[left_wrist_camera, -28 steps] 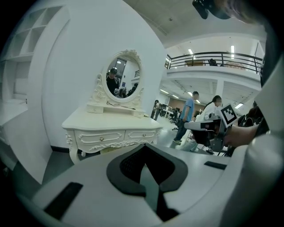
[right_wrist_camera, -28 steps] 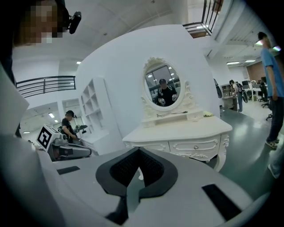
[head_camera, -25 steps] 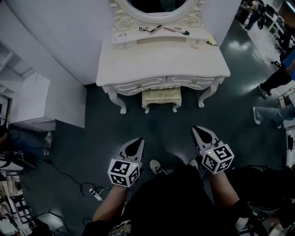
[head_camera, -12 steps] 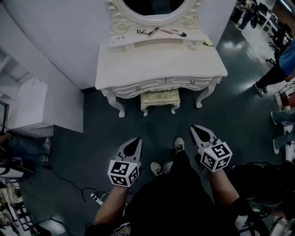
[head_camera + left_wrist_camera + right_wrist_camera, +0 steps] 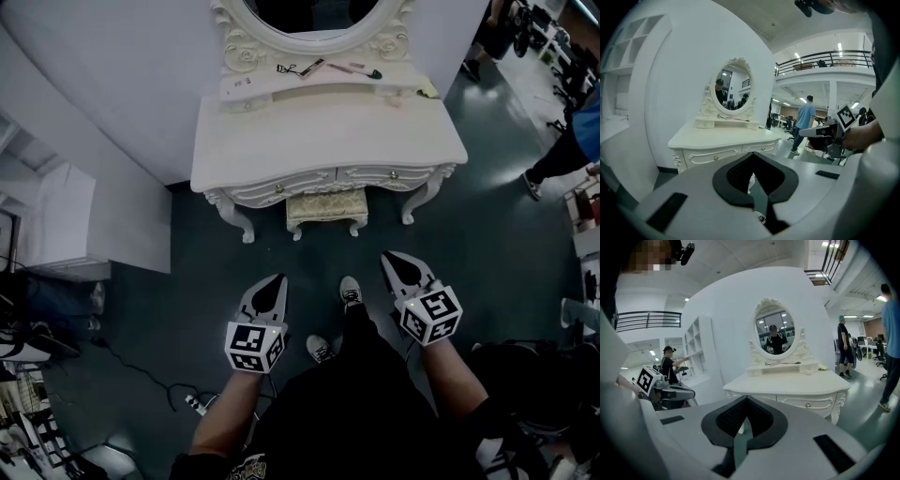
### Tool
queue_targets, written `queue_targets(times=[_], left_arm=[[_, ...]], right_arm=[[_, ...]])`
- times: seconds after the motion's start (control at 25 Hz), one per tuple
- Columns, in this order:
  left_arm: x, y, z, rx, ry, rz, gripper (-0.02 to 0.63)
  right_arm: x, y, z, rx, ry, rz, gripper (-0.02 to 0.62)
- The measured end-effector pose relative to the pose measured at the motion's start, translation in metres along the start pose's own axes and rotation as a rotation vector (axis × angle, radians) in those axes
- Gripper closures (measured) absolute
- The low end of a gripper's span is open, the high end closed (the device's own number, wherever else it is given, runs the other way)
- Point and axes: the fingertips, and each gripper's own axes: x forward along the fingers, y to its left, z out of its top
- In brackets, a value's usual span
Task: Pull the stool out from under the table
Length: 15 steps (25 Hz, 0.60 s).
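Both my left gripper (image 5: 274,286) and right gripper (image 5: 396,263) are closed on nothing, pointing to 12 o'clock. Stool (image 5: 326,203) sits at 12, tucked under table (image 5: 328,141), well apart from both.

**Head view, change over the last second.** The person takes a step toward the table (image 5: 328,141). One shoe (image 5: 350,291), earlier tucked back near the right gripper's marker cube, now lies ahead on the floor (image 5: 187,281), between the two grippers. The other shoe (image 5: 321,349) trails behind it. The left gripper (image 5: 275,284) and right gripper (image 5: 394,261) travel forward with the step, so the dark gap between their tips and the stool (image 5: 326,204) is shorter than before. At the right edge, a bystander's pale trouser legs (image 5: 583,314) have shifted down the frame and are now mostly cut off.
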Motion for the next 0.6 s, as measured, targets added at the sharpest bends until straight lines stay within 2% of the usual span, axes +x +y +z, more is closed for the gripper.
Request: queue_targets(times=[0.32, 0.6], left_arm=[[0.062, 0.015, -0.005, 0.050, 0.000, 0.025, 0.598], [0.130, 0.050, -0.044, 0.040, 0.075, 0.054, 0.598]], right_arm=[[0.043, -0.047, -0.006, -0.073, -0.004, -0.017, 0.568], [0.102, -0.096, -0.037, -0.056, 0.009, -0.025, 0.566]])
